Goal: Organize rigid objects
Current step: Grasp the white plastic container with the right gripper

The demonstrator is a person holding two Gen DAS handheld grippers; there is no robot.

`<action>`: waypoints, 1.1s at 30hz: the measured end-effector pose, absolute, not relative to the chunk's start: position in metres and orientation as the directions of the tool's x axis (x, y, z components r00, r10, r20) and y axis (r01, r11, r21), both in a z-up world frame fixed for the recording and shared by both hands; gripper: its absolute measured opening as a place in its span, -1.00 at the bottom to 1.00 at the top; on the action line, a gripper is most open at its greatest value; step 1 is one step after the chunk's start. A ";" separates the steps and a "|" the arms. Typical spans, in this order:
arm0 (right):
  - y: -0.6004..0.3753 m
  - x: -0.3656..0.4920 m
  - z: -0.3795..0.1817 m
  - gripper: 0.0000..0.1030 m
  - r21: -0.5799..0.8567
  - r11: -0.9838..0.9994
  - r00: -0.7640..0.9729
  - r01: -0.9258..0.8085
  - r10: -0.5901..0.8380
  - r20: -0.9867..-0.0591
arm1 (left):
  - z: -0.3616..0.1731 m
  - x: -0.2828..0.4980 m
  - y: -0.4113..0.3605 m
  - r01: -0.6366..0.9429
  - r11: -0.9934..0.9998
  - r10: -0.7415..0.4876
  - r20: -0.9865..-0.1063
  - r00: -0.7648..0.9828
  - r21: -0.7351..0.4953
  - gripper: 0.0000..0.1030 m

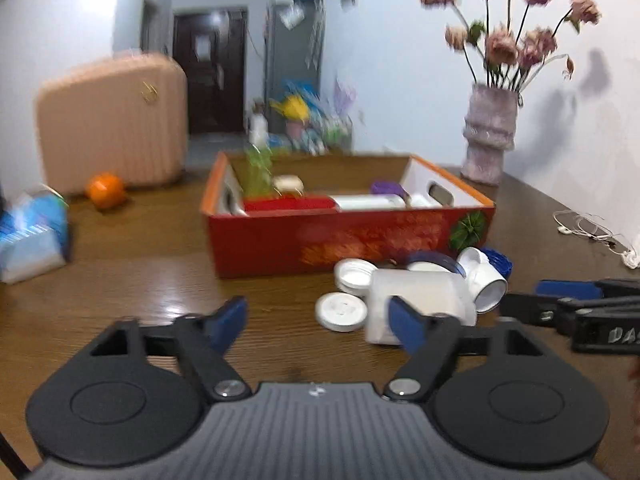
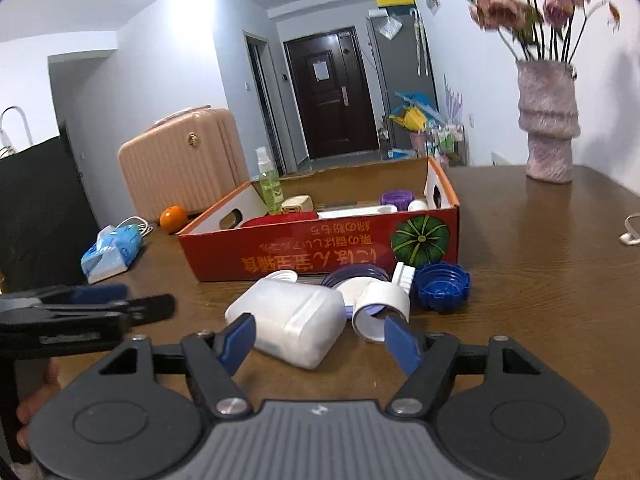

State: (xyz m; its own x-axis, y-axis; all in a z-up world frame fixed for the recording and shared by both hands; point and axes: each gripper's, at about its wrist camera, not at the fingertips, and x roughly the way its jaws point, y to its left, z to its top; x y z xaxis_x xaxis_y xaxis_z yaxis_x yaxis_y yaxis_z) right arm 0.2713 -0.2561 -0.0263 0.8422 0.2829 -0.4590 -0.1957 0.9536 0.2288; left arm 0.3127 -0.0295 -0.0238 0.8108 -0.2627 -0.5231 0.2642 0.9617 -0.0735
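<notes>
A red cardboard box (image 1: 348,236) (image 2: 320,248) stands on the brown table and holds a green spray bottle (image 2: 270,188), a purple lid and white containers. In front of it lie a white plastic jug (image 1: 416,300) (image 2: 288,320), two white lids (image 1: 341,312), a white pipe fitting (image 2: 380,308) and a blue cap (image 2: 442,286). My left gripper (image 1: 316,314) is open just short of the lids, nothing between its pads. My right gripper (image 2: 319,330) is open with the jug's near end between its fingertips, pads not pressing. Each gripper shows at the edge of the other's view.
A vase of dried flowers (image 2: 548,128) stands at the back right of the table. White earphones (image 1: 588,232) lie at the right. At the left are a tissue pack (image 2: 112,248), an orange (image 2: 173,218) and a pink suitcase (image 2: 180,160).
</notes>
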 end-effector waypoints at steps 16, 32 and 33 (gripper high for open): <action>-0.259 0.325 -0.047 -0.58 0.448 0.875 0.762 -0.184 0.414 -0.498 | -0.031 0.328 -0.038 0.346 0.865 -0.500 -0.574 0.648 -0.363 -0.61; -0.244 0.202 -0.037 -0.63 0.426 0.870 0.723 -0.248 0.459 -0.516 | -0.032 0.202 -0.016 0.283 0.871 -0.487 -0.622 0.613 -0.402 -0.61; -0.244 0.197 -0.038 -0.63 0.428 0.869 0.722 -0.248 0.460 -0.517 | -0.032 0.198 -0.016 0.286 0.872 -0.485 -0.622 0.615 -0.398 -0.61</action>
State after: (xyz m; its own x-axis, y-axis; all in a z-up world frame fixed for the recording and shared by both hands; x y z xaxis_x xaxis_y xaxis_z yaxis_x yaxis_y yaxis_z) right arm 0.1973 -0.2441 -0.0376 0.7220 0.4602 -0.5166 -0.2482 0.8693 0.4275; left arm 0.1985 -0.0156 -0.0319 0.6150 -0.4851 -0.6217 0.2858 0.8719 -0.3976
